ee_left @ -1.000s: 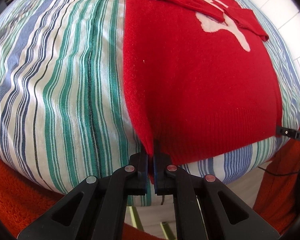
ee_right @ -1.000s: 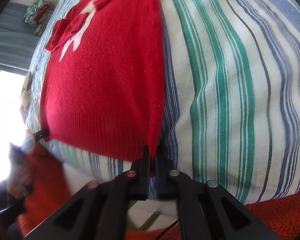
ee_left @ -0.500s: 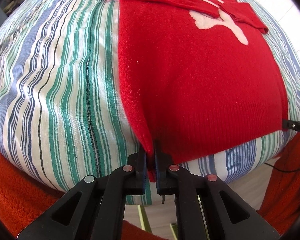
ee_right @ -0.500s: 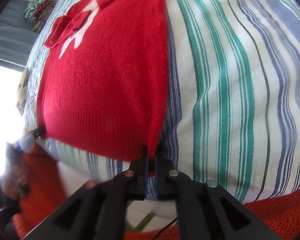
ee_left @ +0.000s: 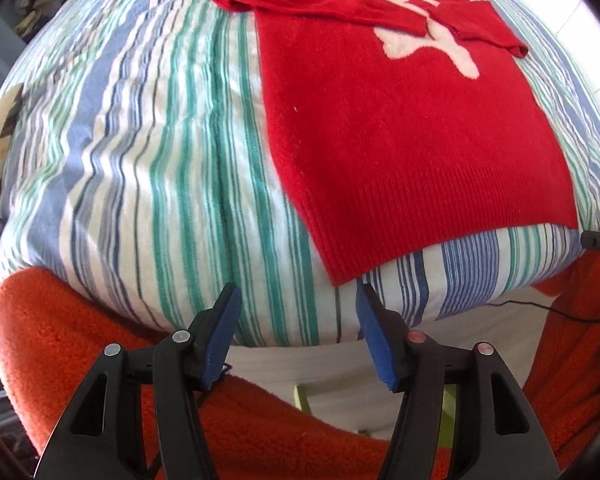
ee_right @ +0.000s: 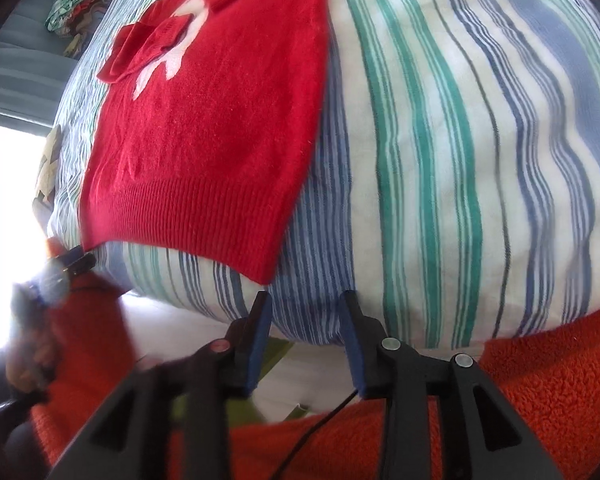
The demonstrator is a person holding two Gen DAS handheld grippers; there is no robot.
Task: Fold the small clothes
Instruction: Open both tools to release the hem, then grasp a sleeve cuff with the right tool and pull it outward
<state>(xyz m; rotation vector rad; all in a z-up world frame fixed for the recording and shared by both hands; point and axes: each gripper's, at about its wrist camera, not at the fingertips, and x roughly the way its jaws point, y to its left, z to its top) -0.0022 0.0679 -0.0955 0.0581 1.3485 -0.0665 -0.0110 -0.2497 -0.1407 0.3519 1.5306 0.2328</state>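
Note:
A small red knitted sweater [ee_left: 404, 128] with a white figure on it lies flat on the striped bed cover [ee_left: 148, 160]. Its sleeves are folded across the chest. It also shows in the right wrist view [ee_right: 212, 136]. My left gripper [ee_left: 298, 300] is open and empty, just in front of the sweater's near left hem corner. My right gripper [ee_right: 305, 304] is open and empty, just in front of the near right hem corner. Neither gripper touches the sweater.
The bed's near edge drops off just ahead of both grippers. Orange fleece fabric [ee_left: 260, 420] lies below them, and it also shows in the right wrist view [ee_right: 540, 380]. A pile of clothes [ee_right: 76, 8] sits far back left. A black cable [ee_left: 540, 308] hangs at the right.
Both grippers were shut on the sweater's hem corners. They have now opened, let go and pulled back a little. The hem lies on the cover.

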